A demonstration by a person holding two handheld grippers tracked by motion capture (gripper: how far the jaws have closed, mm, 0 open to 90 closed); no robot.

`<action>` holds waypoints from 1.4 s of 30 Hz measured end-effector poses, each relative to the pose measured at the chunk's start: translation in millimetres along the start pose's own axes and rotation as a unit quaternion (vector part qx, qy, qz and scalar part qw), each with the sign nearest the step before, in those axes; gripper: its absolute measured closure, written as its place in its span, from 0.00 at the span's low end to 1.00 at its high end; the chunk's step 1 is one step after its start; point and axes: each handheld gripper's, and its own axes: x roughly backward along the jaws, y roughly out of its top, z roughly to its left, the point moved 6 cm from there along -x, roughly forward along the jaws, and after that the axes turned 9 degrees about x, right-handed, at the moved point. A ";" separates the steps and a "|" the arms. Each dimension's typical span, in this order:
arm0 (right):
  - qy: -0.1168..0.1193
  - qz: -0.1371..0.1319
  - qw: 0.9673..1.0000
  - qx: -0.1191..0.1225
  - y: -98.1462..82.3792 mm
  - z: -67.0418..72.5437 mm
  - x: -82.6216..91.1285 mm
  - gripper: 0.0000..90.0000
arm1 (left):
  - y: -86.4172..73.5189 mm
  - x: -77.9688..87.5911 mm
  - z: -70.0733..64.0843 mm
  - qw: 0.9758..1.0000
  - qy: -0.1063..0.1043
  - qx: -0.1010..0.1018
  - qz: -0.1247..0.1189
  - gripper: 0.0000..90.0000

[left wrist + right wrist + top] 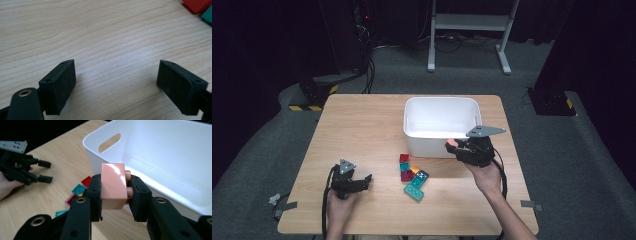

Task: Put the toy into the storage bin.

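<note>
At the near wall of the white bin, toward its right end, the right gripper is clenched on a pink block. In the right gripper view the pink block sits squarely between the two black pads, its smooth face turned toward the camera and its round studs pressing against the far pad. The block hangs just outside the white bin, close to its rim and beside the corner with the slotted handle; it is raised clear of the table and not yet over the bin's hollow. A person's hand holds this tool from below, on the near side of the bin.

Just in front of the bin's near wall a small heap of loose blocks lies on the wood: red, magenta, orange and teal pieces, touching one another. The right gripper view catches the same heap below and behind the held block.

Well away from the bin, to the near left of it, the left gripper rests low over the table in the person's other hand. Its jaws stand wide apart and released, with bare wood grain between them in the left gripper view, where the left gripper points toward the heap; the corners of a red block and a teal block show at the upper right edge there.
</note>
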 end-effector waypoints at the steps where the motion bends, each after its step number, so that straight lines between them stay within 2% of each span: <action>1: 0.000 0.000 1.000 0.000 0.0 0.0 0.0 0.74 | 0.0 0.0 0.0 1.000 0.000 0.000 0.000 0.18; 9: -0.008 -0.004 1.000 -0.007 16.6 -13.3 3.6 0.74 | 0.0 0.0 0.0 1.000 0.000 0.000 0.000 0.18; 16: -0.029 -0.001 0.999 -0.021 32.4 -31.7 1.1 0.73 | 0.0 0.0 0.0 1.000 0.000 0.000 0.000 0.18; 21: -0.034 0.009 0.999 -0.024 35.2 -39.1 -4.6 0.73 | 0.0 0.0 0.0 1.000 0.000 0.000 0.000 0.18; 26: -0.044 0.020 0.998 -0.039 35.2 -48.9 -14.0 0.73 | 0.0 0.0 0.0 1.000 0.000 0.000 0.000 0.18; 33: -0.049 0.029 0.997 -0.044 36.3 -54.9 -24.3 0.73 | -0.1 0.0 0.1 1.000 0.000 0.000 0.000 0.18; 36: -0.048 0.042 0.997 -0.051 35.9 -57.6 -32.3 0.73 | 0.0 0.0 0.1 1.000 0.000 0.000 0.000 0.18; 42: -0.054 0.041 0.996 -0.056 40.4 -62.5 -39.6 0.73 | 0.0 0.0 0.1 1.000 0.000 0.000 0.000 0.18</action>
